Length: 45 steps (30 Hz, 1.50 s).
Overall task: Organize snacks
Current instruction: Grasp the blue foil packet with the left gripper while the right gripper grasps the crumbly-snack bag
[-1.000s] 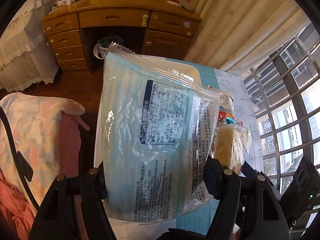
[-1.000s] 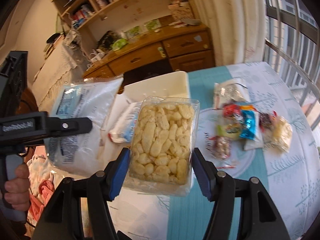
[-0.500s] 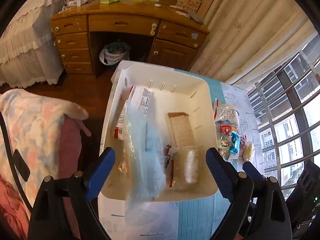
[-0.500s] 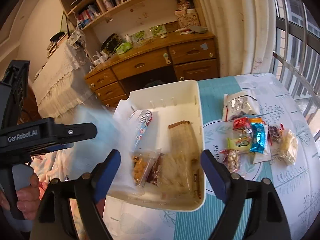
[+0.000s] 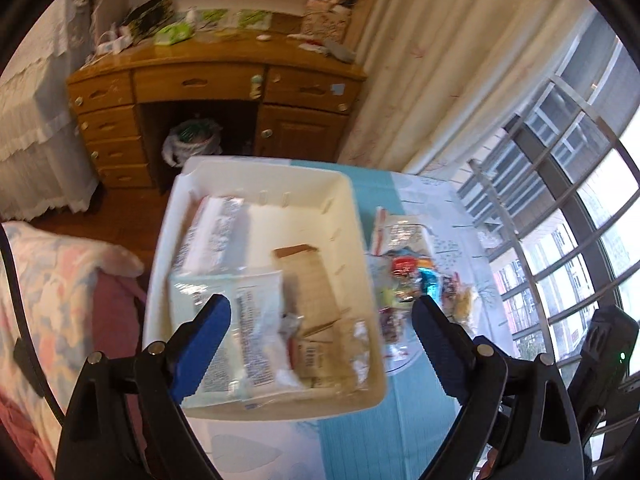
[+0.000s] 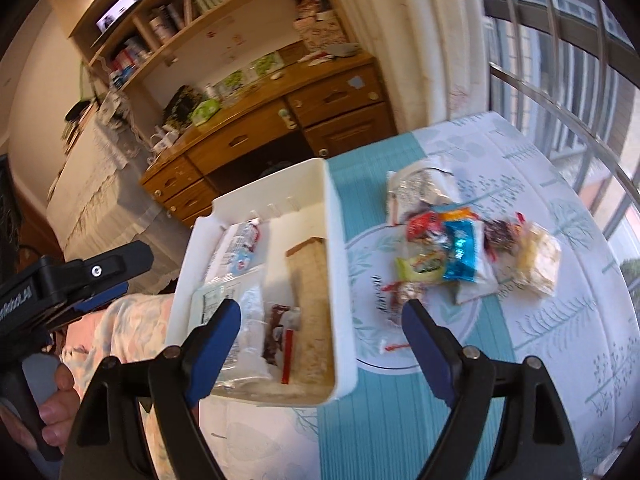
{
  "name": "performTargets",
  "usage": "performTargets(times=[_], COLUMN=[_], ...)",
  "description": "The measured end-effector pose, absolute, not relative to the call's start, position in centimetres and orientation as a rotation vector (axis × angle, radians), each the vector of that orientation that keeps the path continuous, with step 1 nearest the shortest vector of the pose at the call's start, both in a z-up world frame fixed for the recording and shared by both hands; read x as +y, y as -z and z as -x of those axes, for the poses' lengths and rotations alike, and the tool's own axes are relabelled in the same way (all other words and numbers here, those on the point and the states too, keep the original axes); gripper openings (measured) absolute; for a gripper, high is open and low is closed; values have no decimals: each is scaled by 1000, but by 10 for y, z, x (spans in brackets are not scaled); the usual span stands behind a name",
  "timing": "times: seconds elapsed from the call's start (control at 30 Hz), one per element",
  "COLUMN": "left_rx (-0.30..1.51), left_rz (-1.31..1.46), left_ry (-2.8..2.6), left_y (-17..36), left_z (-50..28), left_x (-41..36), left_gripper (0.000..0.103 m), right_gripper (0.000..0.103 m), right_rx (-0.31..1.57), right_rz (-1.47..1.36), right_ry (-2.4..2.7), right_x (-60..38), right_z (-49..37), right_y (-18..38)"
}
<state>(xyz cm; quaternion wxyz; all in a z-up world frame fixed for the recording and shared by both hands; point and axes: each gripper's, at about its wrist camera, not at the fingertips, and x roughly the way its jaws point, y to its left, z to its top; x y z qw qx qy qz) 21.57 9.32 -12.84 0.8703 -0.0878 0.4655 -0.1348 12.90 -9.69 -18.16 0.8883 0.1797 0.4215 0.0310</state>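
Snacks heaped loose on bench, just right of white bin. Both tools, left tool and right tool, spread wide, nothing gripped. Risk judged: slippery wrappers may slip from grip; neighbours may be dragged off heap. Bin holds pale blue bag, brown packet, clear pouches.

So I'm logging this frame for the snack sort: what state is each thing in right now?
left hand-held gripper: open, holding nothing, above the bin
right hand-held gripper: open, holding nothing
white bin: on the table, partly filled with snack packs
large clear bag: lying flat in the bin
loose snacks: piled on the tablecloth, outside the bin
desk drawers: shut
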Motion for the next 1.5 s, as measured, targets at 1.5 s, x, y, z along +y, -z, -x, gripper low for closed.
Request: performTargets(times=[1.5], left_rx=[930], left_rz=[-115], left_ry=[252], left_y=[287], left_z=[-246], left_x=[-183], left_gripper=[77], right_gripper=[81], right_rx=[1277], right_rz=[-697], right_ry=[16], right_x=[-330], right_z=[-198], right_y=[300])
